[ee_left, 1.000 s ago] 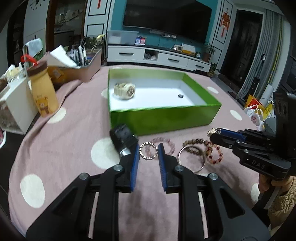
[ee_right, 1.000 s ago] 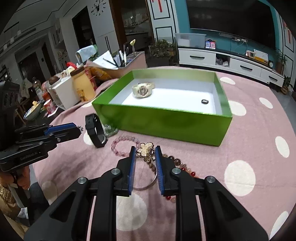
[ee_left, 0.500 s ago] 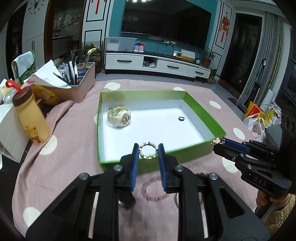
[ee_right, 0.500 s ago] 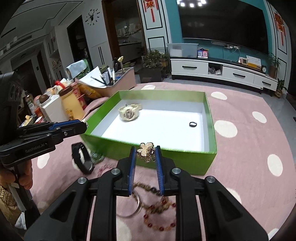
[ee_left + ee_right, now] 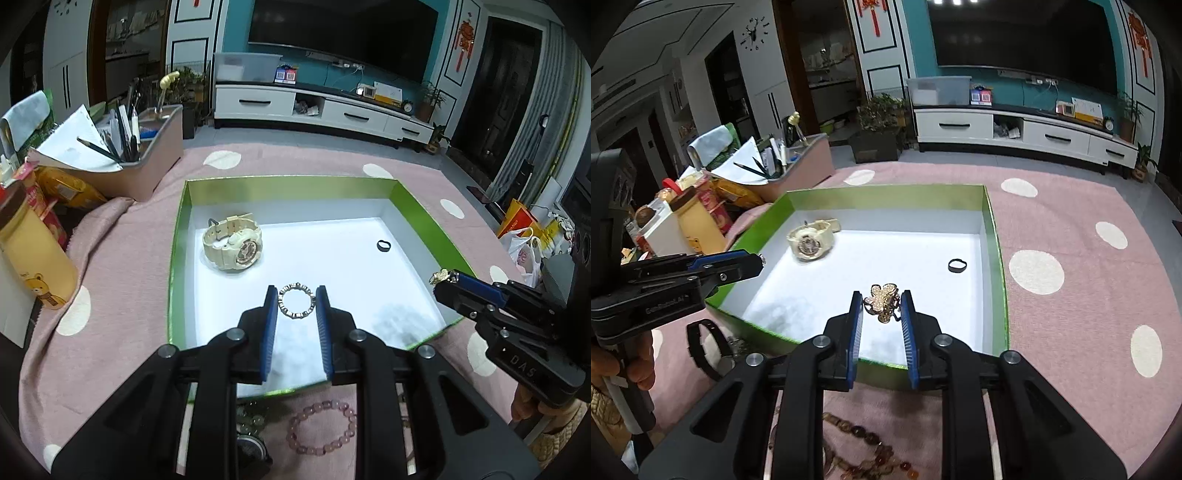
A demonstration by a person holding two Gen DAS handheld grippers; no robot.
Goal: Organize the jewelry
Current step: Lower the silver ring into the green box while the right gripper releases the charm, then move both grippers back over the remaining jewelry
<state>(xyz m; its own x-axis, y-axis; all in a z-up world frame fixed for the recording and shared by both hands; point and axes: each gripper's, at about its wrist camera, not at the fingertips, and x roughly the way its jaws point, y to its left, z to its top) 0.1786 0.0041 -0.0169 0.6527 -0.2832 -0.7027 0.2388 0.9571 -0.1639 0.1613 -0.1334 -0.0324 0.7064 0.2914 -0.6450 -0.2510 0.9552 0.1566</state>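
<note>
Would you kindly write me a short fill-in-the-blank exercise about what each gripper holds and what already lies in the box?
1. The left gripper holds a silver ____.
2. The right gripper holds a gold ____-shaped clip.
3. Inside the green box lie a small black ring and a cream ____.

Missing words: ring; butterfly; watch

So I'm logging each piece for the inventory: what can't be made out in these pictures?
- Black watch: right wrist view, face turned away.
- Dark bead bracelet: right wrist view, partly behind the right gripper; absent from the left view.
- Small black ring in the green box: too small for detail.
- Pieces beside the pink bracelet: under the left gripper.
</note>
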